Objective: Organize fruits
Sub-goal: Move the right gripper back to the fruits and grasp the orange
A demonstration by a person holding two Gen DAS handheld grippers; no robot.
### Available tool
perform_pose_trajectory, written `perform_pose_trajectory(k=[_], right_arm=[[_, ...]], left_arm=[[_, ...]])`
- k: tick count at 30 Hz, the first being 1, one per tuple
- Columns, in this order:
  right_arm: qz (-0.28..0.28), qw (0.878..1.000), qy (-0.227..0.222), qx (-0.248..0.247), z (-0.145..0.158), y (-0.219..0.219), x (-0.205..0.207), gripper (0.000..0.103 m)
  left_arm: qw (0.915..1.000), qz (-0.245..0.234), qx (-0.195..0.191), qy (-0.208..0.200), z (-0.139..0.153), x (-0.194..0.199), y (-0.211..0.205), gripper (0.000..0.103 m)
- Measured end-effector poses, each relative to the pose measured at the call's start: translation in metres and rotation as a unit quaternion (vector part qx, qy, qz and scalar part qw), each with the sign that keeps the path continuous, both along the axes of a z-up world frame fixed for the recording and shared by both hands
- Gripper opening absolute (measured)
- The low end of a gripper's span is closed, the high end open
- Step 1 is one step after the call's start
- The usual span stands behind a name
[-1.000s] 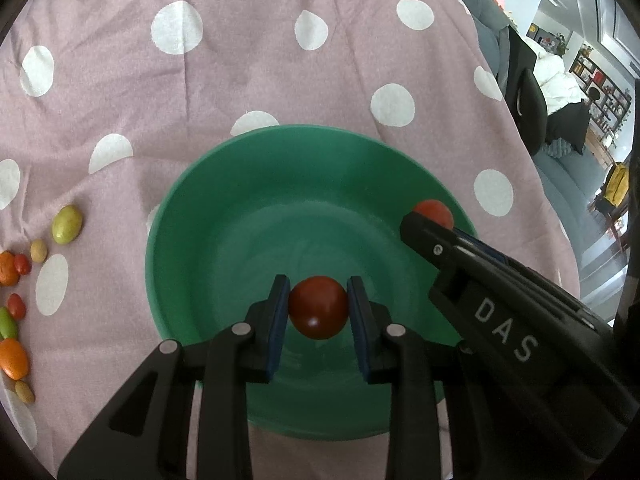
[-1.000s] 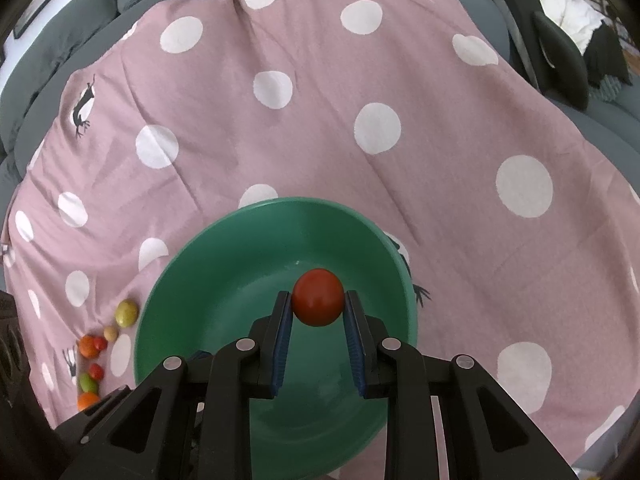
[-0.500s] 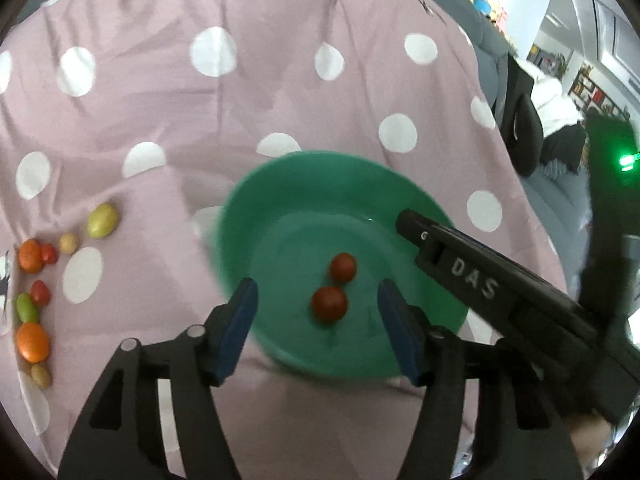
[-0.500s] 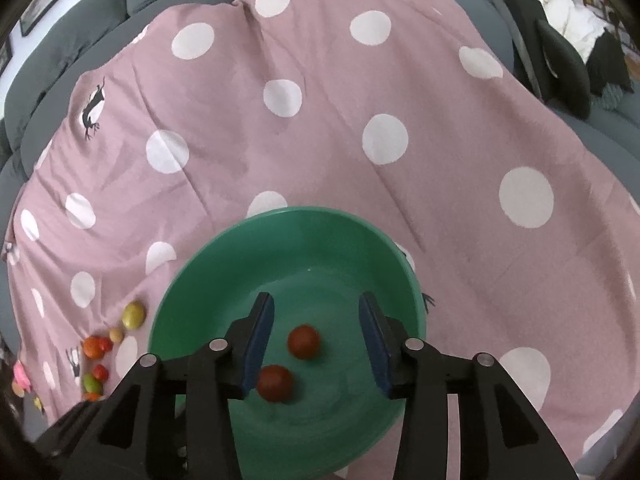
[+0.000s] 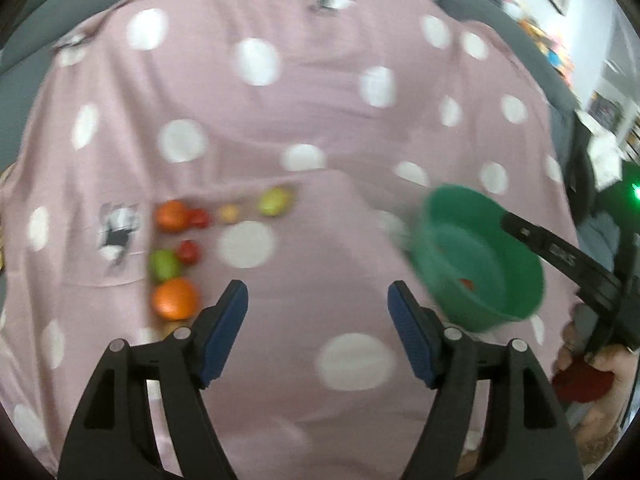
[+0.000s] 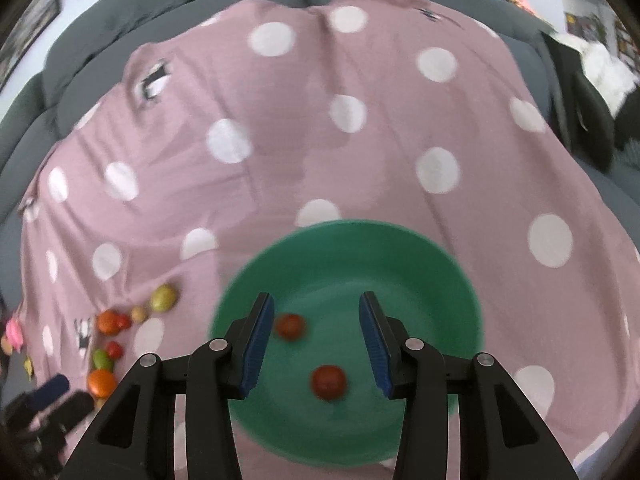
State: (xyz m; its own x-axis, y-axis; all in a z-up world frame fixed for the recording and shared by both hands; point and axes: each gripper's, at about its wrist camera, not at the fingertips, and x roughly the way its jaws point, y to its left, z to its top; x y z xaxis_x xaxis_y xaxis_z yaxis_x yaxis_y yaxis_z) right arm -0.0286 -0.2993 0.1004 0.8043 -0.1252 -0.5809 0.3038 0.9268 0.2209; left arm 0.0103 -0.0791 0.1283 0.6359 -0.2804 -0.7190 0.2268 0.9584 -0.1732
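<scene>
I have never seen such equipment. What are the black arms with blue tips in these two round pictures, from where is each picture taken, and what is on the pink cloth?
The black arms are hand-held grippers, one in each of a person's hands. Each carries a wide-angle camera looking along its two blue-padded fingers, so the pictures look round.

One picture is from the left gripper. Its jaws are opening, with nothing between them. It faces a group of small loose fruits on the spotted cloth.

The other is from the right gripper, open and empty over a green bowl. Two red tomatoes lie inside the bowl.
</scene>
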Motion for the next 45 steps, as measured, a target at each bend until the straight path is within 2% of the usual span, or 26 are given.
perform_pose_trajectory(k=[3, 7, 11, 13, 15, 20, 24, 27, 34, 41, 45], right_arm=[[0.033, 0.999, 0.003, -0.014, 0.0, 0.024, 0.008, 0.044], [0.092, 0.995, 0.013, -0.033, -0.002, 0.067, 0.023, 0.044], [0.176, 0.983, 0.034, -0.037, -0.02, 0.117, 0.038, 0.044], [0.208, 0.977, 0.048, -0.027, -0.03, 0.136, 0.045, 0.044], [0.24, 0.969, 0.063, -0.013, -0.042, 0.157, 0.051, 0.044], [0.307, 0.948, 0.09, 0.012, -0.057, 0.203, 0.067, 0.044], [0.312, 0.942, 0.122, 0.015, -0.067, 0.232, 0.086, 0.044], [0.333, 0.931, 0.147, 0.024, -0.075, 0.253, 0.097, 0.044], [0.323, 0.934, 0.149, -0.012, -0.082, 0.264, 0.109, 0.044], [0.33, 0.931, 0.147, 0.046, -0.087, 0.249, 0.118, 0.044], [0.317, 0.935, 0.145, 0.06, -0.082, 0.229, 0.129, 0.044]], left_arm=[[0.9996, 0.029, -0.002, -0.002, 0.001, 0.007, 0.035, 0.074], [0.9936, 0.111, -0.021, -0.006, -0.005, 0.013, 0.09, 0.078], [0.9848, 0.168, -0.036, 0.027, -0.023, 0.018, 0.134, 0.078], [0.9814, 0.186, -0.042, 0.024, -0.023, 0.018, 0.147, 0.078], [0.9806, 0.188, -0.051, 0.017, -0.023, 0.018, 0.157, 0.078], [0.979, 0.186, -0.076, 0.036, -0.032, 0.023, 0.173, 0.077], [0.9752, 0.195, -0.09, 0.054, -0.039, 0.028, 0.186, 0.077], [0.9735, 0.195, -0.103, 0.06, -0.039, 0.031, 0.195, 0.077], [0.9749, 0.179, -0.11, 0.074, -0.042, 0.045, 0.196, 0.077], [0.9774, 0.155, -0.12, 0.079, -0.04, 0.064, 0.183, 0.077], [0.9815, 0.141, -0.092, 0.093, -0.044, 0.087, 0.167, 0.073]])
